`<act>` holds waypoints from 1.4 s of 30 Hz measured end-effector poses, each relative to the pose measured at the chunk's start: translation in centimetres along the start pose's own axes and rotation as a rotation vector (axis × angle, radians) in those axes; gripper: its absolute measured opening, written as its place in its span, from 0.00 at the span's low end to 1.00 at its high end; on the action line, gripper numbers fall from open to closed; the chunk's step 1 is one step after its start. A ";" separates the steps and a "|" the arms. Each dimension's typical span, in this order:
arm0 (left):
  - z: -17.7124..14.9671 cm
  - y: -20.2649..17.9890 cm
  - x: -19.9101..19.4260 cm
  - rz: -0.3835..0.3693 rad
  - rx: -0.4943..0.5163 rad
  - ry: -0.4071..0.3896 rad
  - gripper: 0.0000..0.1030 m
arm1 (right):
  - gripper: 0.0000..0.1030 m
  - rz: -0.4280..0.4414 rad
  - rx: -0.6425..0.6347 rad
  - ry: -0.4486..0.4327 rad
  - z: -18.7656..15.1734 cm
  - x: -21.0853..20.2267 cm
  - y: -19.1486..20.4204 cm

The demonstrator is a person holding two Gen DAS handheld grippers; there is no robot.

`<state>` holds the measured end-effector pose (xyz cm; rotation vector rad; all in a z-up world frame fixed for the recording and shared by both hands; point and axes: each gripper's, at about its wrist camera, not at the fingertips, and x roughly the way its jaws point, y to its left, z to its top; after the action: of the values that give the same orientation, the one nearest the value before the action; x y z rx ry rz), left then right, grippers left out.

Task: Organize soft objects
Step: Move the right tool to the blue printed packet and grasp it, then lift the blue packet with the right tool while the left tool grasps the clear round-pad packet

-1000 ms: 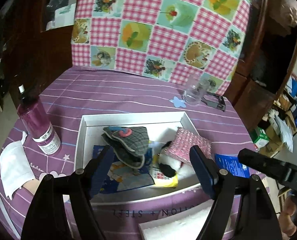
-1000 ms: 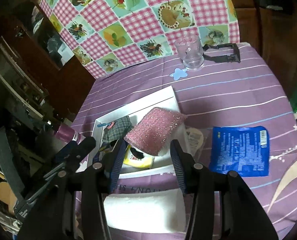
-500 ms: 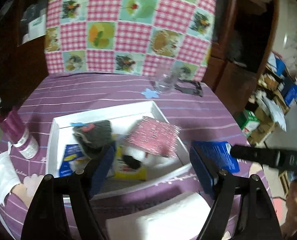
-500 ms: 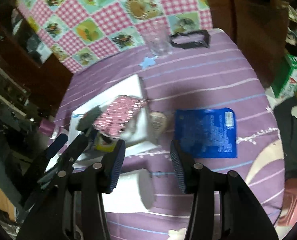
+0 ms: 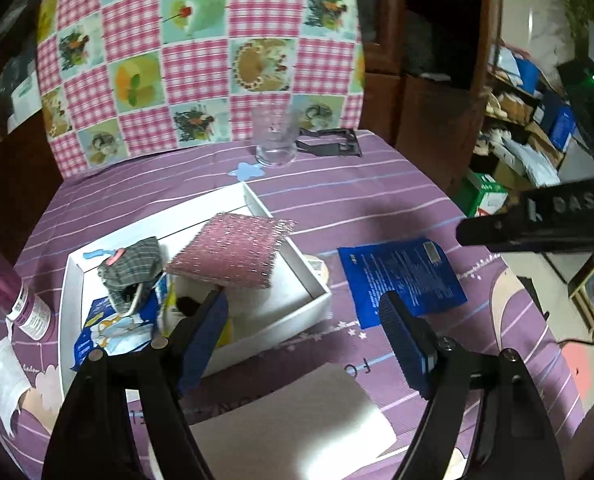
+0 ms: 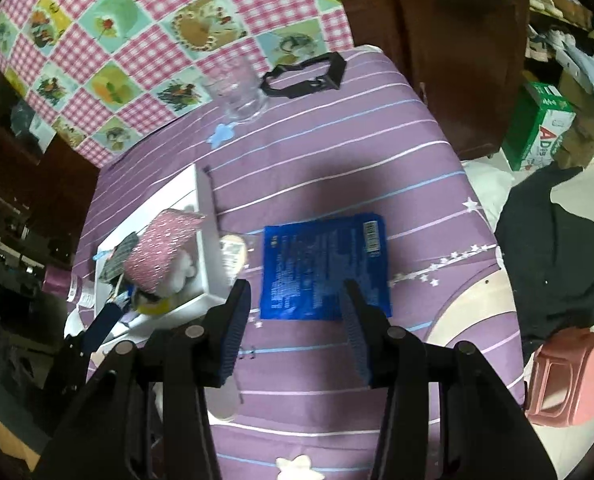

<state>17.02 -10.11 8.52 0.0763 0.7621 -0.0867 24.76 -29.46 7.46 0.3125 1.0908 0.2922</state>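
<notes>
Right gripper open, empty, poised over near edge of blue packet; bare purple tablecloth beyond. Left gripper open, empty, near wall of white box between its fingers.

Black gripper frames, ribbed blue jaws

Setting: a lived-in home room, cluttered, used partly for storage. Evidence: table covered by a purple striped cloth with cartoon prints; at the far side a pink gingham cloth with fruit and flower panels hangs upright. Dark wooden cabinets stand behind the table. On the right, stacked cartons and bags on shelving, a green-and-white carton on the tiled floor, and a pink plastic stool near the table edge.
</notes>
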 end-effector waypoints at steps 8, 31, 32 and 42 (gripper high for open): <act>-0.4 -0.1 0.5 0.001 0.020 0.011 0.76 | 0.47 -0.077 0.057 -0.019 1.0 4.0 -4.0; 0.1 7.5 0.8 0.094 -0.163 0.039 0.76 | 0.99 -0.248 -0.293 0.047 -1.9 10.8 3.0; 0.1 7.2 0.8 0.107 -0.146 0.034 0.76 | 0.98 -0.247 -0.296 0.057 -1.9 10.6 2.8; 0.4 5.3 -0.1 0.123 -0.076 0.001 0.76 | 0.38 -0.196 -0.335 0.046 -2.2 9.7 4.3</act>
<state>17.76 -4.89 9.08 0.0510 0.7591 0.0586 26.60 -21.63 0.27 -0.0997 1.0883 0.3021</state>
